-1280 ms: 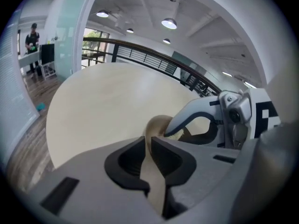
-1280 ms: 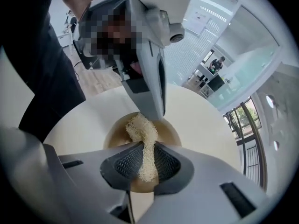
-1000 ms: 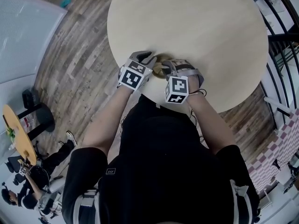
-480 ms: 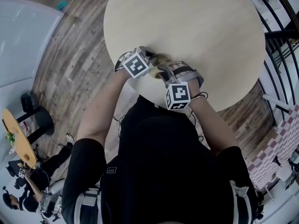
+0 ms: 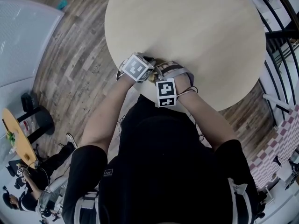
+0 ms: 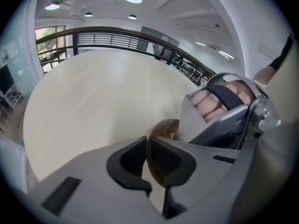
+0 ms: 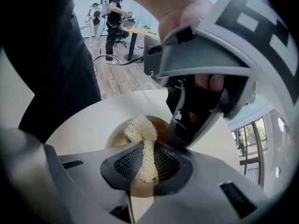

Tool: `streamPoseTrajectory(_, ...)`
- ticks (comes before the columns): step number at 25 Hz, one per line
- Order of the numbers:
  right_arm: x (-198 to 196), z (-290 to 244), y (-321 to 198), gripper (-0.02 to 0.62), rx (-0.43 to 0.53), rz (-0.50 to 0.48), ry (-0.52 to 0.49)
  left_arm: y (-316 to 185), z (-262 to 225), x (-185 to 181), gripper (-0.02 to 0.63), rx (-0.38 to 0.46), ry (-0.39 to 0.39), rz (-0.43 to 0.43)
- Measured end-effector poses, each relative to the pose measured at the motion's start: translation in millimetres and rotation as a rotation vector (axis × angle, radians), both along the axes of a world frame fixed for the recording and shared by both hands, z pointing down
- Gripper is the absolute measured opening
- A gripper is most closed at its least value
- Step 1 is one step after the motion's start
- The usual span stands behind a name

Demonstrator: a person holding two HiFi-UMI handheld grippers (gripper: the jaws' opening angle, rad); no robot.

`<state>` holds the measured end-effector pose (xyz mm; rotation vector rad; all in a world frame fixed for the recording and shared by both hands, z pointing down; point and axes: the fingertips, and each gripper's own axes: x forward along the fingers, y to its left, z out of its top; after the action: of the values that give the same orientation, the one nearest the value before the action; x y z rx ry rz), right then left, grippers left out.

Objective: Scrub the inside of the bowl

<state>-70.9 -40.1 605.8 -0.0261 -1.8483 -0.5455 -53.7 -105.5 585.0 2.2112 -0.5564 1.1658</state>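
Note:
A brown wooden bowl [image 6: 164,130] sits on the round pale table [image 5: 196,27] near its front edge. In the head view the bowl [image 5: 161,61] is mostly hidden behind the two marker cubes. My left gripper [image 6: 148,146] has just been closing and now pinches the bowl's rim between its black pads. My right gripper [image 7: 145,164] is shut on a pale fibrous scrubber [image 7: 142,139], whose frayed end hangs over the bowl's inside [image 7: 161,124]. The two grippers stand close together, left one at the bowl's far side in the right gripper view.
The bowl is close to the table's near edge, right by the person's body. A dark railing [image 5: 280,36] runs along the right. Wood floor lies to the left. People stand at a desk [image 7: 114,17] in the background.
The left gripper's cube tipped forward and up toward the bowl. The right gripper shifted left, closer to the left one, and rolled.

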Motion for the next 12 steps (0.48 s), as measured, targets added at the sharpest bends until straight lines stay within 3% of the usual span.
streamPoseTrajectory(6, 0.3, -1.6, -16.3, 0.072, -0.002, 0.201, -0.028, 5.9, 3.6, -16.3, 0.025, -0.035, 0.02, -0.122)
streamPoseTrajectory(12, 8.8, -9.5, -18.7, 0.072, 0.006, 0.275, -0.105, 2.7, 4.4, -25.8, 0.024, -0.083, 0.126, -0.357)
